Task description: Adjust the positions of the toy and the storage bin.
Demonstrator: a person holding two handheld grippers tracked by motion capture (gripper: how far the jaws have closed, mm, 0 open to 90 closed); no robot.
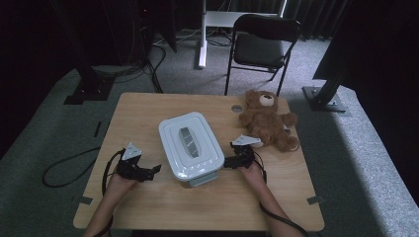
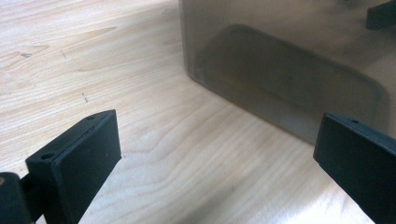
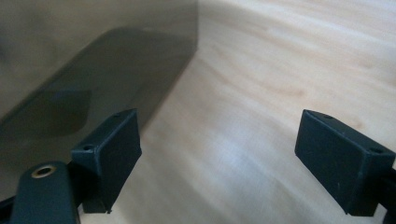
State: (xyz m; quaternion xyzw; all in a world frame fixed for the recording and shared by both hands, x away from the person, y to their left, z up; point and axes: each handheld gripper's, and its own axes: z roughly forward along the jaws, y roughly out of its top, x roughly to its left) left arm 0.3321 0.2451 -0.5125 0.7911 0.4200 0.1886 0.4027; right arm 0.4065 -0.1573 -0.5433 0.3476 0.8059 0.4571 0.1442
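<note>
A lidded plastic container [image 1: 190, 146] with a white lid stands on the wooden table [image 1: 148, 111], between the two grippers. The left gripper [image 1: 154, 169] lies low on the table with its fingers [image 2: 84, 158] spread wide and nothing between them; the container's translucent grey wall [image 2: 280, 70] stands just ahead of the fingertips, apart from them, with bare wood showing in the gap between the two pads. The right gripper [image 1: 228, 162] comes in from the opposite side, its fingers [image 3: 112, 149] likewise released and wide apart, holding nothing. In the right gripper view the container's wall [image 3: 93, 70] rises just beyond and to the side of the nearer finger, close to it, though whether it touches cannot be told; the other finger [image 3: 343, 158] stands over bare table. In the high view the right gripper's fingertips sit right at the container's near corner. A brown teddy bear [image 1: 267, 118] lies on the table beyond the right gripper, near its back.
</note>
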